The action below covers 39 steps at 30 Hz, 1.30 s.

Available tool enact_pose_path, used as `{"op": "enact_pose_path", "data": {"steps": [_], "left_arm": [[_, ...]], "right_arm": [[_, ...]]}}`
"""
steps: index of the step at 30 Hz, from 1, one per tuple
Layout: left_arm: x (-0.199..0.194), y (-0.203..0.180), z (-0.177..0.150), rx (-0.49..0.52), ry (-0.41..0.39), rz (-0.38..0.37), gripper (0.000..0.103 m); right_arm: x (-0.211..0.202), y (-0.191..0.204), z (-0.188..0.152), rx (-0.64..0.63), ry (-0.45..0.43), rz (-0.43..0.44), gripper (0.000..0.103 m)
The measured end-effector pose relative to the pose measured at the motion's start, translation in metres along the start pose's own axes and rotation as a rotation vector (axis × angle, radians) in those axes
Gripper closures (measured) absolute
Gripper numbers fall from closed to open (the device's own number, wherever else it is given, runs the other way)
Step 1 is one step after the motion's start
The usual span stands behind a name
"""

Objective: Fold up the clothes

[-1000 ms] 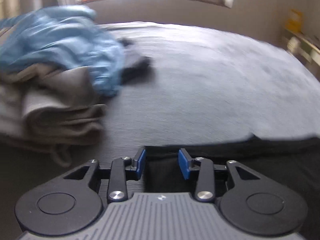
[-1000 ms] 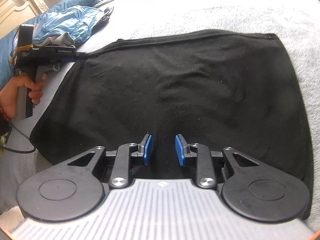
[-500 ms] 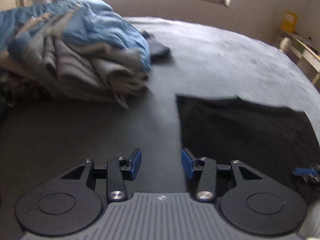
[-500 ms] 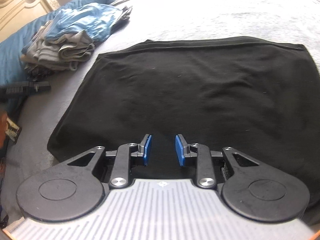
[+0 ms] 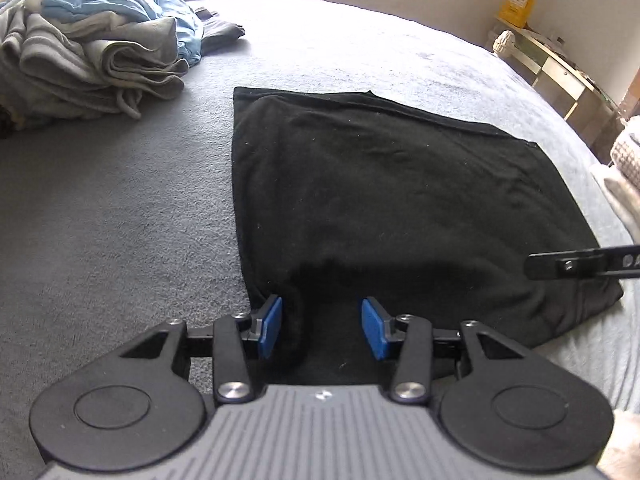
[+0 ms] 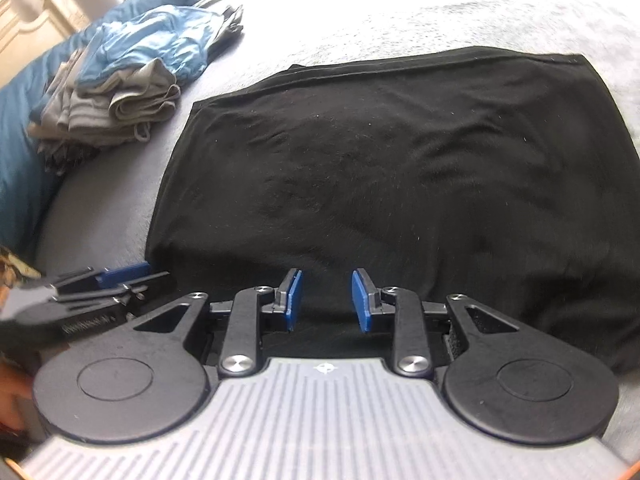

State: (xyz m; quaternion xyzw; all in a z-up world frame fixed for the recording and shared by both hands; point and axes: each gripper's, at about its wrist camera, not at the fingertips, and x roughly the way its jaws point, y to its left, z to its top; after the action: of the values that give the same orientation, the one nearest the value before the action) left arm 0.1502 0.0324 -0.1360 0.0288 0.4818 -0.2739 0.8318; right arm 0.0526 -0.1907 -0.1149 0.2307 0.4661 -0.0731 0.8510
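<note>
On the grey bed (image 5: 120,220), flat black folded garment (image 5: 400,200) awaits another fold.
Left gripper (image 5: 321,328) half-wide, right gripper (image 6: 326,300) narrower, both empty at its near edge, probably to pinch it.

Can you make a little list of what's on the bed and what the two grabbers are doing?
surface: grey bed cover
main item: black garment, lying flat
pile: folded grey and blue clothes, beside the garment, apart from it
left gripper: open, over the garment's near left corner, jaws have just been opening
right gripper: open, over the garment's near edge
held: nothing
</note>
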Motion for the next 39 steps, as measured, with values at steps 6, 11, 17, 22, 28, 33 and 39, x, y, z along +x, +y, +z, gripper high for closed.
{"op": "enact_pose_path", "data": {"steps": [6, 11, 17, 22, 28, 33, 39], "left_arm": [[-0.009, 0.022, -0.015, -0.043, -0.016, 0.004, 0.059], [-0.016, 0.041, -0.025, -0.089, -0.019, 0.011, 0.059], [-0.031, 0.054, -0.029, -0.121, -0.042, 0.014, 0.059], [-0.044, 0.06, -0.026, -0.145, -0.074, 0.02, 0.055], [-0.055, 0.058, -0.02, -0.15, -0.11, -0.002, 0.051], [-0.057, 0.051, -0.015, -0.14, -0.123, -0.025, 0.049], [-0.051, 0.032, -0.009, -0.094, -0.128, -0.054, 0.049]], "right_arm": [[-0.008, 0.009, -0.007, 0.023, -0.005, -0.03, 0.076], [-0.011, 0.017, -0.01, 0.022, -0.004, -0.057, 0.075], [-0.011, 0.032, -0.01, -0.005, -0.002, -0.071, 0.075], [-0.01, 0.045, -0.011, -0.035, -0.001, -0.075, 0.073], [-0.009, 0.052, -0.012, -0.034, 0.006, -0.078, 0.07], [-0.011, 0.056, -0.013, -0.04, -0.003, -0.088, 0.063], [-0.015, 0.054, -0.013, -0.028, -0.015, -0.12, 0.062]]}}
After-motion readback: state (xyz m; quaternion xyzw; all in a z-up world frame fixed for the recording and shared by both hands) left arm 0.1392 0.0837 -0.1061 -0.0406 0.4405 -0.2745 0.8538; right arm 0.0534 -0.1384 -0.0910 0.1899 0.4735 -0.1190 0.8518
